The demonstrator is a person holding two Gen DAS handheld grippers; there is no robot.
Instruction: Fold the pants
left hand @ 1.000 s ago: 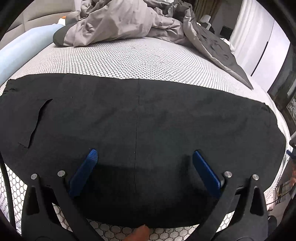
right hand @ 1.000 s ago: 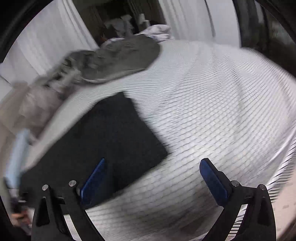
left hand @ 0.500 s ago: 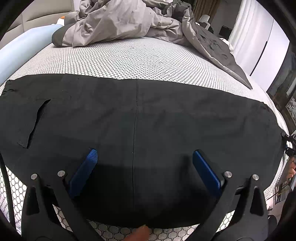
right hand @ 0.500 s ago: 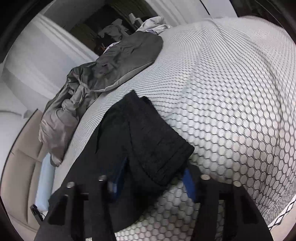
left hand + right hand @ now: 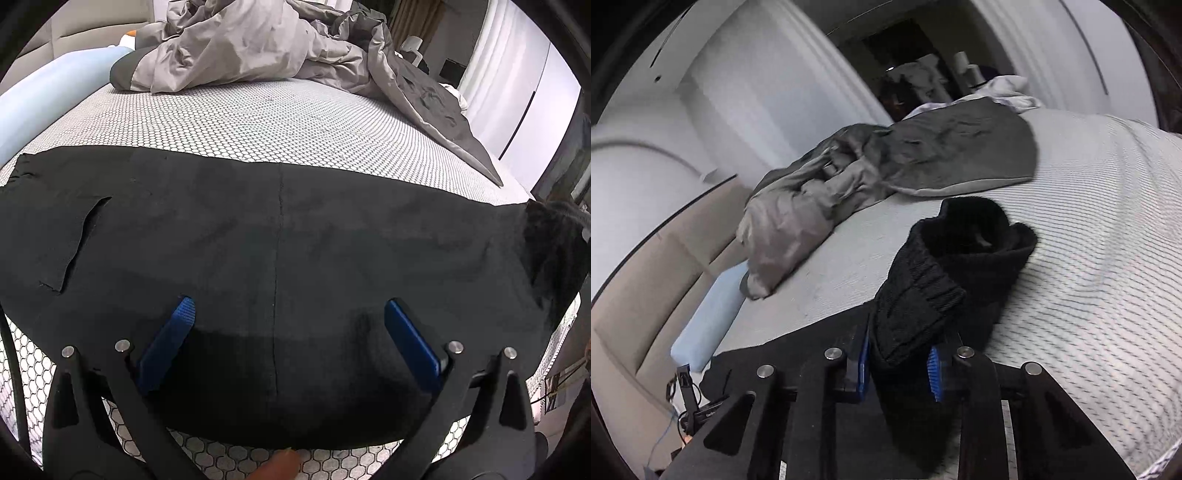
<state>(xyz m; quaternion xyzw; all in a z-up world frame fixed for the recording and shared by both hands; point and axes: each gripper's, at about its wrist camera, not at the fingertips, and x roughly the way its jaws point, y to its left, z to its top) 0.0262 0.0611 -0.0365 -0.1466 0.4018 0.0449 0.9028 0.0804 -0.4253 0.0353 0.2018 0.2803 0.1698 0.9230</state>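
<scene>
Right tool pinches ribbed cuff (black knit pants).

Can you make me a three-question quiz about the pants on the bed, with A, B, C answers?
1. Where does the crumpled duvet lie?
A. On the pants
B. On the bed beyond the pants
C. On the floor

2. What colour are the pants?
A. Black
B. Red
C. Yellow

3. What is the right hand-held gripper doing?
A. Hanging open
B. Gripping the duvet
C. Pinching the pants' ribbed cuff

Answers:
1 B: patterned mattress shows between the duvet and the pants.
2 A: the cloth is black all over.
3 C: its blue pads are closed on the cuff, while the left hand-held gripper hangs open above the flat pants.
</scene>
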